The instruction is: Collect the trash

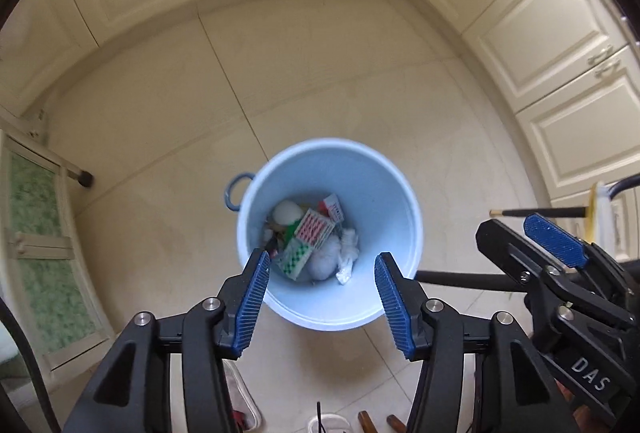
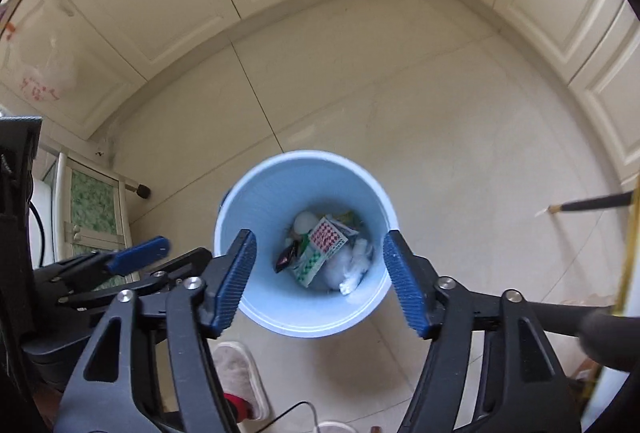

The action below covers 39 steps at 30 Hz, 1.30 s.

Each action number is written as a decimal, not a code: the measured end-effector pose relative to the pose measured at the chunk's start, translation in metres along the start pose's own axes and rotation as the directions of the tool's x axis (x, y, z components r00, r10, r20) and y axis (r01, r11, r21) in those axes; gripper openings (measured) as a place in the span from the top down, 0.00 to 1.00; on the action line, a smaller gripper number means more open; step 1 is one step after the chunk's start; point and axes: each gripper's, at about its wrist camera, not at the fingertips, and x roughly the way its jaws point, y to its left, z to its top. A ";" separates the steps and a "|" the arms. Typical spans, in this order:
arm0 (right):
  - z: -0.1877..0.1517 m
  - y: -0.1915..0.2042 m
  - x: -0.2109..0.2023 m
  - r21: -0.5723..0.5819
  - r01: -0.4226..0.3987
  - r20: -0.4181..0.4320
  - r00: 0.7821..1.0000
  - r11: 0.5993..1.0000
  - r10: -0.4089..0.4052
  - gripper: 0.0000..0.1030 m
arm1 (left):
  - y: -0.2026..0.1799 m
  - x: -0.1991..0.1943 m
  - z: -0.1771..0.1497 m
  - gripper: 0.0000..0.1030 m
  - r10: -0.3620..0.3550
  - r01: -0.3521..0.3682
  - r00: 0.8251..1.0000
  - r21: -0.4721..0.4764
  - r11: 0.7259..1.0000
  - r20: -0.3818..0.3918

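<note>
Blue ribbed pads [image 1: 251, 303] on black linkages fill the bottom of the left wrist view, where the left gripper [image 1: 322, 265] hangs with its jaws parted and nothing between them. Straight below the gap stands a pale blue bin [image 1: 280, 189] on the cream tiled floor [image 1: 168, 121], a small loop handle showing at its left rim. The right gripper [image 2: 320, 251] points steeply down over the same bin [image 2: 260, 193], its jaws also spread wide and empty, each pad seen across a side of the rim without touching it. At the bottom of the bin lies the collected trash: a red-and-white patterned carton [image 1: 314, 231], a green-and-white patterned carton [image 1: 296, 261], crumpled white tissue [image 1: 344, 257], a rounded white lump [image 1: 287, 212] and, in the right wrist view, a small dark wrapper [image 2: 286, 257]. The two grippers hang close, side by side; the right one appears at the right edge of the left view [image 1: 556, 241]. Cream cabinet doors [image 1: 560, 45] line the walls beyond. A green-glazed cabinet door [image 2: 94, 211] stands to the left, and a dark stick [image 2: 592, 202] juts in from the right. A light slipper [image 2: 240, 377] rests on the floor just this side of the bin.
</note>
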 end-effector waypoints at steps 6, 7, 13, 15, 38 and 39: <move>-0.001 0.023 -0.097 -0.045 -0.009 0.136 0.991 0.999 0.015 0.24 | -0.016 -0.099 -0.021 0.41 0.062 -0.069 0.978 0.027 0.997 0.201; -0.002 0.028 -0.114 -0.051 -0.009 0.158 0.987 0.999 0.017 0.23 | -0.020 -0.119 -0.028 0.41 0.063 -0.072 0.968 0.027 0.997 0.242; -0.033 0.047 -0.247 -0.106 0.026 0.337 0.942 0.994 0.011 0.15 | -0.057 -0.229 -0.075 0.26 0.046 -0.091 0.892 0.079 0.993 0.450; -0.051 0.050 -0.291 -0.114 0.055 0.399 0.917 0.992 -0.005 0.10 | -0.075 -0.261 -0.097 0.22 0.028 -0.096 0.853 0.105 0.990 0.520; -0.288 0.032 -0.641 0.198 0.296 0.781 0.528 0.934 -0.333 0.00 | -0.187 -0.430 -0.407 0.01 -0.259 -0.119 0.505 0.363 0.924 0.823; -0.296 0.029 -0.650 0.206 0.299 0.787 0.515 0.932 -0.340 0.00 | -0.180 -0.432 -0.415 0.01 -0.265 -0.118 0.491 0.365 0.924 0.830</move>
